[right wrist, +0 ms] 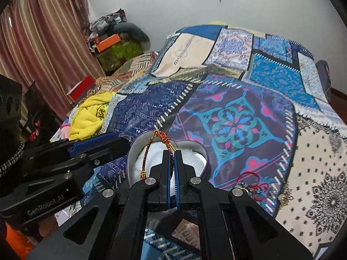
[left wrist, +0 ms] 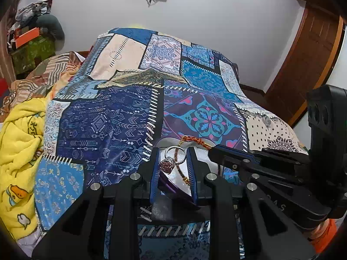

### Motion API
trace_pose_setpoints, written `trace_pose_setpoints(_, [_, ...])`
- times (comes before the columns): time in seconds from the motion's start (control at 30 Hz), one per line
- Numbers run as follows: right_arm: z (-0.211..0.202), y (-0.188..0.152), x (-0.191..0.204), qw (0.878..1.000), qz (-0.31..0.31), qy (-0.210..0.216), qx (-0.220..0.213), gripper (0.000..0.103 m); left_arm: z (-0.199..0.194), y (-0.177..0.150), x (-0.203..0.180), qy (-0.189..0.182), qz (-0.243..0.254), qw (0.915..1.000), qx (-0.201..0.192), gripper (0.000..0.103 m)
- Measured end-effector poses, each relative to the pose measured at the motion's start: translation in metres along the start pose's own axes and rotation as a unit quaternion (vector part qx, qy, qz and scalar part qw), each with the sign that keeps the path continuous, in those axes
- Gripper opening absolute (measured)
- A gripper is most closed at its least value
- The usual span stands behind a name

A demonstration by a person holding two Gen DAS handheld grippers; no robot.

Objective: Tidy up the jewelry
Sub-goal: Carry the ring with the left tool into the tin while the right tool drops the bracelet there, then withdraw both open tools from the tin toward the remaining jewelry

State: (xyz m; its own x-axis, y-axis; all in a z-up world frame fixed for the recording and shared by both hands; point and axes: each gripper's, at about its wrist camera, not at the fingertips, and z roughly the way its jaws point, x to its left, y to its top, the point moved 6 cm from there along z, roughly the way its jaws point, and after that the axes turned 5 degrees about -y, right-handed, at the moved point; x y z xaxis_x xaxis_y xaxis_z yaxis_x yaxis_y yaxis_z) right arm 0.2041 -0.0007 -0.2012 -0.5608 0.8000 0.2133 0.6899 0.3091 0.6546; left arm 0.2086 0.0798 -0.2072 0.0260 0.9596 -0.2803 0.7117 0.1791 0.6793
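Midway through a jewelry tidy-up on a patchwork-quilted bed (right wrist: 238, 99), two hand-held grippers work over a purple heart-shaped box (right wrist: 205, 162) with a white lining.

The right gripper (right wrist: 172, 153) is clenched on a braided red-and-gold cord bracelet (right wrist: 166, 140), its blue pads pressed close with the cord pinched between them. The bracelet's loop hangs into the box, while its knotted end lies over the far rim, so it is not yet fully settled inside.

The left gripper (left wrist: 172, 151), seen from its own camera, stands released, jaws apart on either side of a silver ring with a reddish stone (left wrist: 168, 163). The ring lies inside the box (left wrist: 173, 186), on the white lining next to the bracelet's cord (left wrist: 195, 139). Whether the pads touch the ring cannot be told, but nothing looks squeezed.

By the look of it, the ring is already stowed and the bracelet is being placed. More remains: to the right of the box, on the quilt, lies a small tangle of loose pieces (right wrist: 253, 186), including a red cord and some bluish beads, too small to name exactly. No lid is visible in either view.

At the far left of the bed, a yellow blanket (left wrist: 19, 147) lies bunched up, well apart from the work.
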Motion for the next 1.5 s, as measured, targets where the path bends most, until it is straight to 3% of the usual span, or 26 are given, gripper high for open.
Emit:
trace_pose_setpoints(0.33, [0.004, -0.002, -0.003, 1.000, 0.001, 0.015, 0.024, 0.004, 0.017, 0.002, -0.006, -0.008, 0.010, 0.9998, 0.014, 0.023])
trace_pose_setpoints(0.5, [-0.004, -0.001, -0.011, 1.000, 0.010, 0.004, 0.018, 0.024, 0.019, 0.002, -0.008, -0.011, 0.011, 0.9997, 0.018, 0.023])
trace_pose_setpoints(0.57, [-0.009, 0.001, -0.016, 1.000, 0.009, -0.007, 0.011, 0.026, 0.021, 0.001, -0.010, -0.013, 0.014, 0.9996, 0.022, 0.024])
trace_pose_setpoints(1.17, [-0.050, 0.002, -0.044, 0.997, 0.016, -0.071, -0.022, 0.027, 0.017, 0.005, -0.025, 0.010, 0.026, 0.9993, 0.024, 0.024])
trace_pose_setpoints(1.5, [-0.080, 0.003, -0.066, 0.993, 0.027, -0.101, -0.050, 0.029, -0.011, 0.018, -0.051, 0.006, 0.042, 0.9991, -0.005, 0.039])
